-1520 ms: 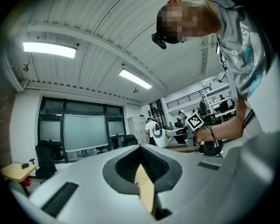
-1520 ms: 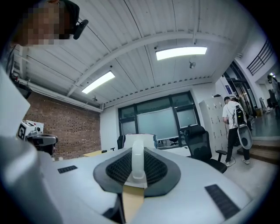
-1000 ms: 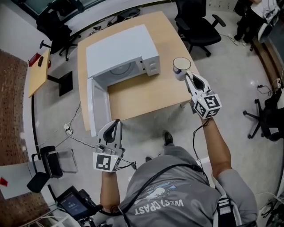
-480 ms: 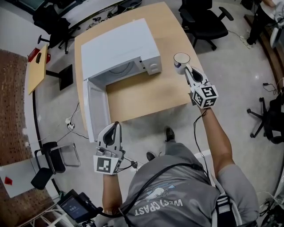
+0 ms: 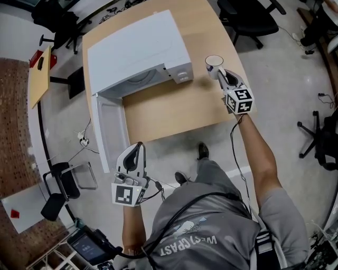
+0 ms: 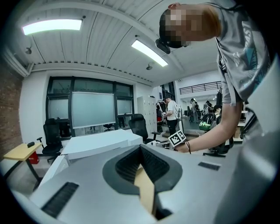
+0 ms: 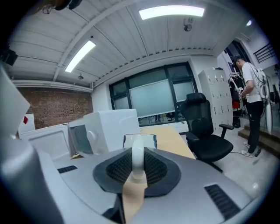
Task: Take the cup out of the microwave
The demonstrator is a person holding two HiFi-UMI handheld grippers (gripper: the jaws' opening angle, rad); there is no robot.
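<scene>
A white cup [image 5: 214, 63] with a blue print hangs over the right part of the wooden table [image 5: 174, 108], just right of the white microwave [image 5: 138, 52]. My right gripper [image 5: 221, 75] is shut on the cup's handle [image 7: 137, 159], and the cup body [image 7: 140, 141] shows beyond the jaws. Whether the cup touches the table I cannot tell. The microwave's door [image 5: 108, 129] stands wide open toward me at the left. My left gripper [image 5: 138, 149] hangs off the table's near edge, below the door, shut with nothing in it.
Black office chairs [image 5: 248, 16] stand beyond the table's right corner. A small yellow side table [image 5: 39, 79] is at the far left, and a chair [image 5: 63, 184] and cables lie on the floor at the lower left. A person [image 7: 251, 96] stands far right.
The right gripper has carried the cup down and away from me toward the table's right part. The left gripper has sunk a little and stays shut.
</scene>
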